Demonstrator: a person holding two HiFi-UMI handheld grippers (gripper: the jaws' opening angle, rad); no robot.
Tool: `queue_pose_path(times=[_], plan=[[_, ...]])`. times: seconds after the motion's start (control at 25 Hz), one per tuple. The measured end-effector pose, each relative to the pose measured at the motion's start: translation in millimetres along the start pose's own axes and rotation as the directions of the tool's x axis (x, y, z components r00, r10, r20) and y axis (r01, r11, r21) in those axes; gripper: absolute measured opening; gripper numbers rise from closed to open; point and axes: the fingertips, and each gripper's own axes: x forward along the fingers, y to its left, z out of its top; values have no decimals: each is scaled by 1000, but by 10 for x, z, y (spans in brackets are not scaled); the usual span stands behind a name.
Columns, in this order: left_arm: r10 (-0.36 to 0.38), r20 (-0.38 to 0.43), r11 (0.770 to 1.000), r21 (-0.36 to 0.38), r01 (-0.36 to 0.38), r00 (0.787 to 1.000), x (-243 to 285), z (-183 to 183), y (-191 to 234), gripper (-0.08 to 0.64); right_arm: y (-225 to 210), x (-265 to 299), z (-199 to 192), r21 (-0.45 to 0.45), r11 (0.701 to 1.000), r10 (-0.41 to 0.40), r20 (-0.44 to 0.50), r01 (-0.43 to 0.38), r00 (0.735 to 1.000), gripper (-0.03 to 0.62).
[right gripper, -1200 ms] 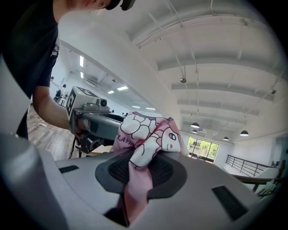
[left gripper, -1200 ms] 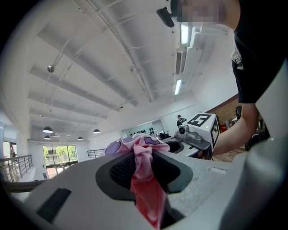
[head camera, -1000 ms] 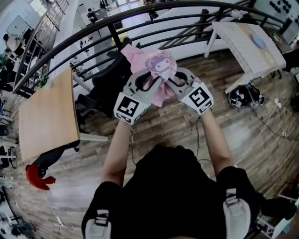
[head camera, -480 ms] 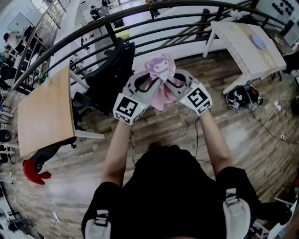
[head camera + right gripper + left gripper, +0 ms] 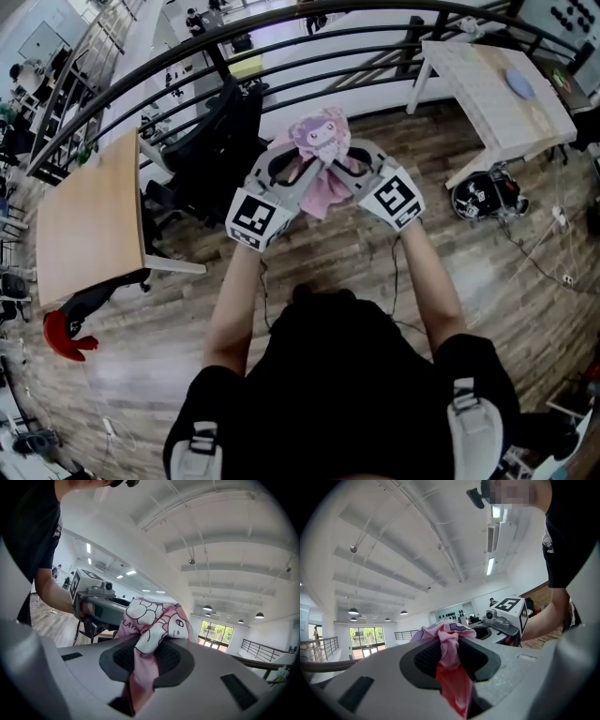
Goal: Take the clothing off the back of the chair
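pink garment (image 5: 322,142) already off black chair (image 5: 217,139): held bunched in air, right of chair back, clear of it. left gripper (image 5: 300,171) and right gripper (image 5: 348,170) both clenched on cloth. removal looks done; only setting down left.

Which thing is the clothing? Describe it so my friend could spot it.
Find the black office chair by the curved railing. Right of it, the left gripper and right gripper pinch a bunched pink garment in mid-air; only it is pink, with a cartoon face.
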Motion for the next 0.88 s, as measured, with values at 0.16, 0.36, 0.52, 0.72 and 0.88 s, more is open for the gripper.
queue_pose_path(times=[0.16,0.36,0.52,0.72,0.88], plan=[[8,-20,1000,-8,-8,1000,33,-35,-81,107,10,-70,-52,-11,1000,18,-10,-18,1000,69],[24,-25,1000,3,-24,999,58,-73,-212,107,58,-177,-135,-5,999,41,-10,-41,999,65],[44,-33,999,2,-44,999,92,-74,-313,107,69,-272,-178,-13,998,67,-12,-67,998,64],[64,-46,998,0,-64,997,103,-89,-443,107,115,-386,-223,-7,996,94,-13,-94,995,63],[81,-51,997,6,-81,995,116,-87,-530,107,140,-464,-245,-3,994,112,-6,-112,994,63]])
